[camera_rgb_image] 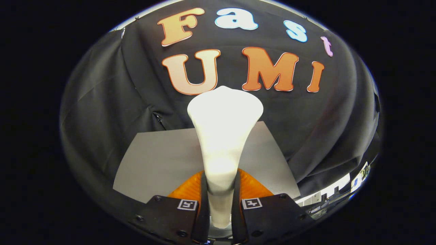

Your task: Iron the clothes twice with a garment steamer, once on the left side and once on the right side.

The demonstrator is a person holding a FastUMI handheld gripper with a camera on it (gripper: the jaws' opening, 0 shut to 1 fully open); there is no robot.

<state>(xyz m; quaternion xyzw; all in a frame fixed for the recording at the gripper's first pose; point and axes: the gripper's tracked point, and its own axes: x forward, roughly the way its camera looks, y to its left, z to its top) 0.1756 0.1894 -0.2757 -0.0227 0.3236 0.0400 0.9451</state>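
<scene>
Tongs (220, 204): you have them clenched on the steamer's narrow handle.
Steamer (223, 136): white, flared head pointing ahead, above the grey tabletop (153, 163).

Mount: rides on the gripper (219, 204), looking forward along its two fingers (203, 200).
Facing: level or slightly upward, toward the booth wall (102, 102) beyond the fingers.
Nearness: very close to the steamer (223, 136) clamped between the fingers; its handle runs straight ahead and its wide head hides the wall's middle.
Reach: fisheye, wide; takes in the grey board (160, 160) just ahead on both sides of the steamer, and the wall curving round behind.
Shared: single view, nothing overlaps.
</scene>
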